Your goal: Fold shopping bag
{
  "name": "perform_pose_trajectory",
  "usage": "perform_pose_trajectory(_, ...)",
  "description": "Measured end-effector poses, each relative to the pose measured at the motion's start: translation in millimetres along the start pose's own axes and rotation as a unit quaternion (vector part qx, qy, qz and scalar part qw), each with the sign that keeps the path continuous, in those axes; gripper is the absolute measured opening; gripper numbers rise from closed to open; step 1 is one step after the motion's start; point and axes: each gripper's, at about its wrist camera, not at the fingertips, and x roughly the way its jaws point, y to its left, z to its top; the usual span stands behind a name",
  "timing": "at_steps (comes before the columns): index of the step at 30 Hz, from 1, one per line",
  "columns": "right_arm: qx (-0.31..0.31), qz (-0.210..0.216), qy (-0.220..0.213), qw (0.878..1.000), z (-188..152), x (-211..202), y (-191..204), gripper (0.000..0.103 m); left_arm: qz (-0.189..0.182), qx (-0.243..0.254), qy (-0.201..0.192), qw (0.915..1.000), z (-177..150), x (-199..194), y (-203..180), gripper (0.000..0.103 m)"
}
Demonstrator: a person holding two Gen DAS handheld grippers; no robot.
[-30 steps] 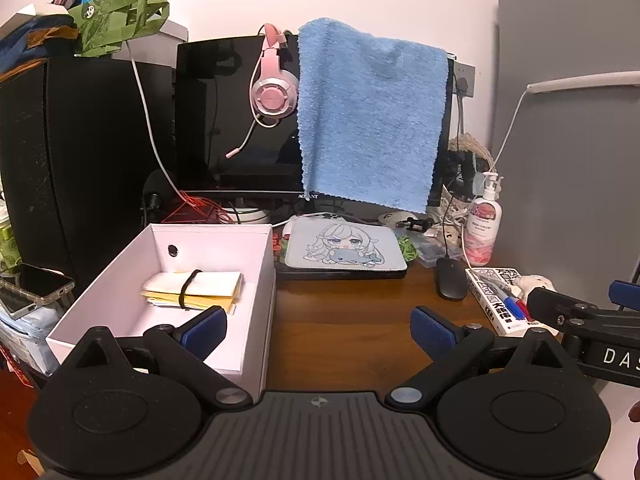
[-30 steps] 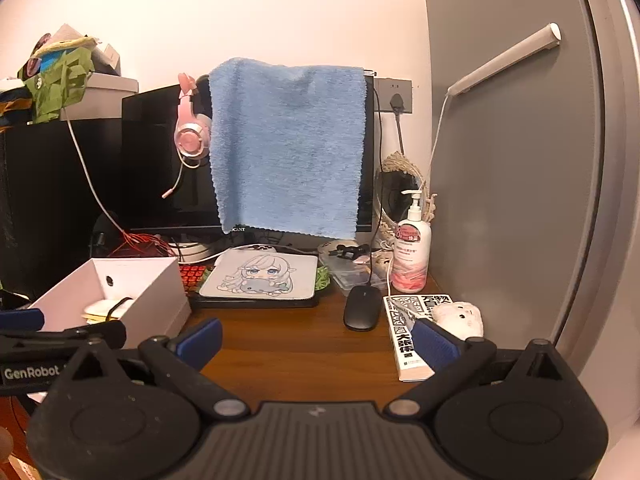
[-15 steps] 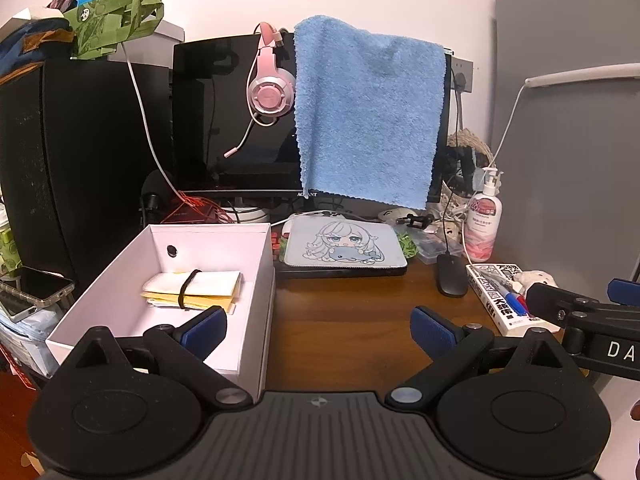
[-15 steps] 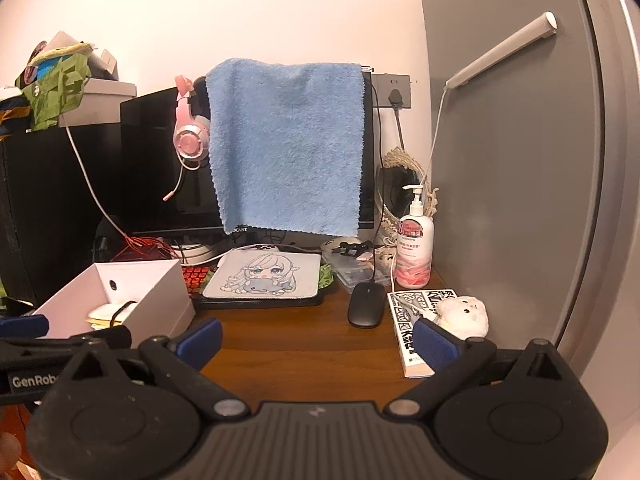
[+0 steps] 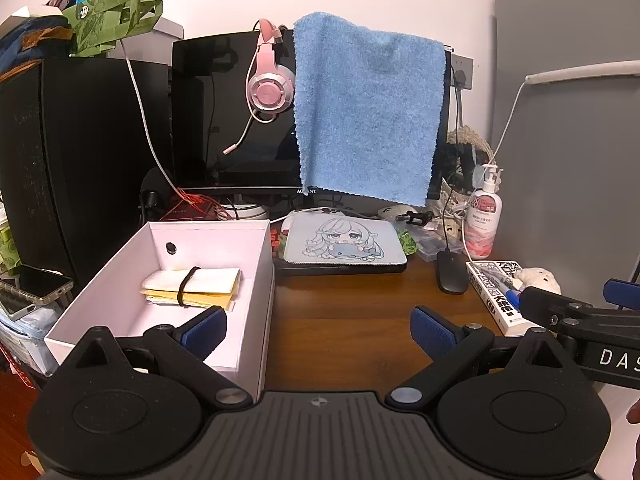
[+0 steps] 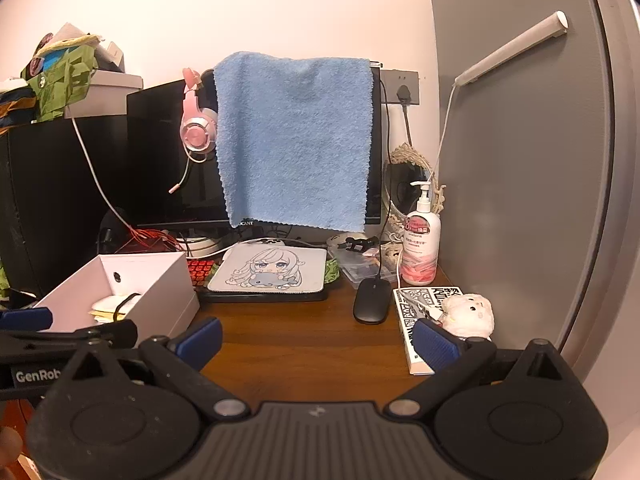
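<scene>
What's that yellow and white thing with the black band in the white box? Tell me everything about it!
The folded bundle looks like a thin bag or paper, white on top with yellow layers beneath, folded flat. A black elastic band wraps around it near its left end. It lies flat on the floor of the open white box. Neither gripper touches it.

Both wrist views low, facing desk [image 5: 344, 320]; share monitor [image 6: 168, 152], towel [image 5: 368, 120].

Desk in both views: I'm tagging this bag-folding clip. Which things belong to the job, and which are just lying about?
Job: banded bundle, probably the folded bag, in the white box; left gripper; right gripper, both open.
Lying about: blue towel, pink headset, mouse, pump bottle, book, plush toy.
</scene>
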Motion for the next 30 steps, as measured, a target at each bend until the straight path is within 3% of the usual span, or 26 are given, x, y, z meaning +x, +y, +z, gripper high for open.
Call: perform_pose_trajectory(30, 0.003, 0.005, 0.006, 1.000, -2.1, 0.6, 2.1, 0.102, 0.000, -0.001, 0.004, 1.0000, -2.8, 0.7, 0.2, 0.099)
